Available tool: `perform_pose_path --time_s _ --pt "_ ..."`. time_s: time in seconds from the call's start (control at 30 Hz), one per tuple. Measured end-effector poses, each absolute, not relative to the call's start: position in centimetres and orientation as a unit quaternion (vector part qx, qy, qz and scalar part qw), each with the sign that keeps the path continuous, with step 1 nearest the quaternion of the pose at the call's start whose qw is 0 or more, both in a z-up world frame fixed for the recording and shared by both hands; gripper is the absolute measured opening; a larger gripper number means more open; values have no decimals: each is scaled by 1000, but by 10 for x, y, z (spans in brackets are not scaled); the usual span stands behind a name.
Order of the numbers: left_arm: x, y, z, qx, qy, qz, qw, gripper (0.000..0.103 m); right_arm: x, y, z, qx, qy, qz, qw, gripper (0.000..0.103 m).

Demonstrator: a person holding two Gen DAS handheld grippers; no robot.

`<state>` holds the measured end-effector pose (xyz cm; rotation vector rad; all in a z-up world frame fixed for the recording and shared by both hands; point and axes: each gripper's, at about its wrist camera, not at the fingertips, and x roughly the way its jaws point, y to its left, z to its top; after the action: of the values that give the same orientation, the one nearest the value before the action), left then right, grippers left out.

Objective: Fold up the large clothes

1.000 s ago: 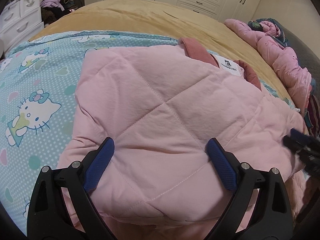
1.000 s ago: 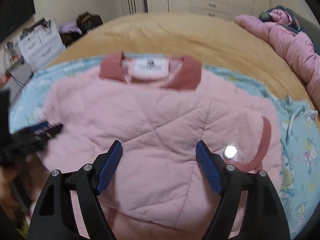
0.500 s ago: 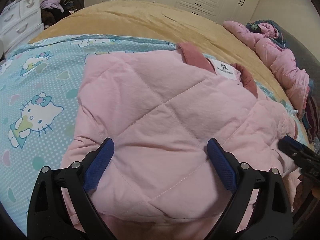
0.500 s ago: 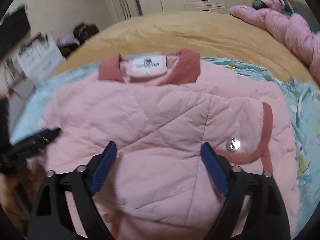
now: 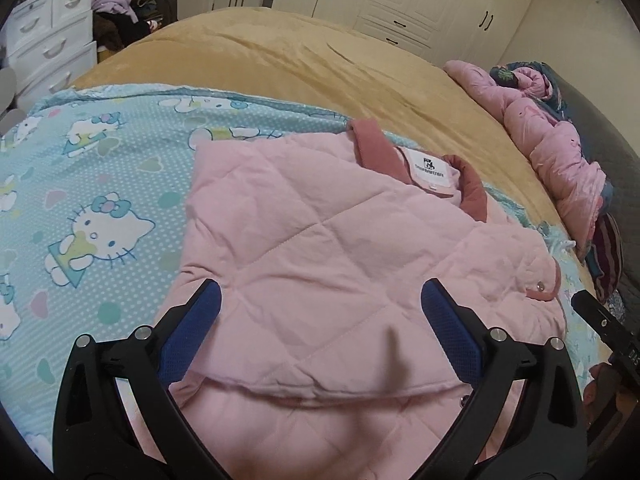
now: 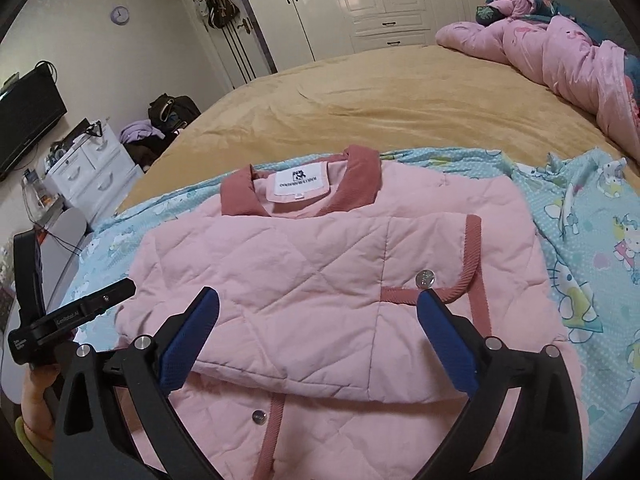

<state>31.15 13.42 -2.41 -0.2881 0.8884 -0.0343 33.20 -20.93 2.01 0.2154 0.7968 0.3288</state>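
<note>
Across the tan bedspread [image 6: 400, 100] lies a cartoon-cat sheet [image 5: 100, 200], likely as a folding surface. Centre frame on it rests the pink quilted jacket [image 6: 304, 272], collar away, folded over itself. Left gripper [image 5: 320, 312] and right gripper [image 6: 318, 316] hover above it, jaws opening, nothing pinched, apparently freshly let go.

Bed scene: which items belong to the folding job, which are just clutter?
Job:
- pink quilted jacket, partly folded
- left gripper, right gripper: jaws opening, nothing pinched
- cartoon-cat sheet under the jacket

Lying about:
- pink duvet
- white drawers
- dark bag
- TV
</note>
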Motion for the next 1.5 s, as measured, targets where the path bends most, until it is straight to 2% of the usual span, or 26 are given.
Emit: perform_pose_path --time_s 1.13,1.5 --pt "204 106 52 -142 348 -71 924 94 225 -241 92 115 326 170 923 99" --pt "159 112 66 -124 339 -53 931 94 183 -256 100 111 315 180 925 99"
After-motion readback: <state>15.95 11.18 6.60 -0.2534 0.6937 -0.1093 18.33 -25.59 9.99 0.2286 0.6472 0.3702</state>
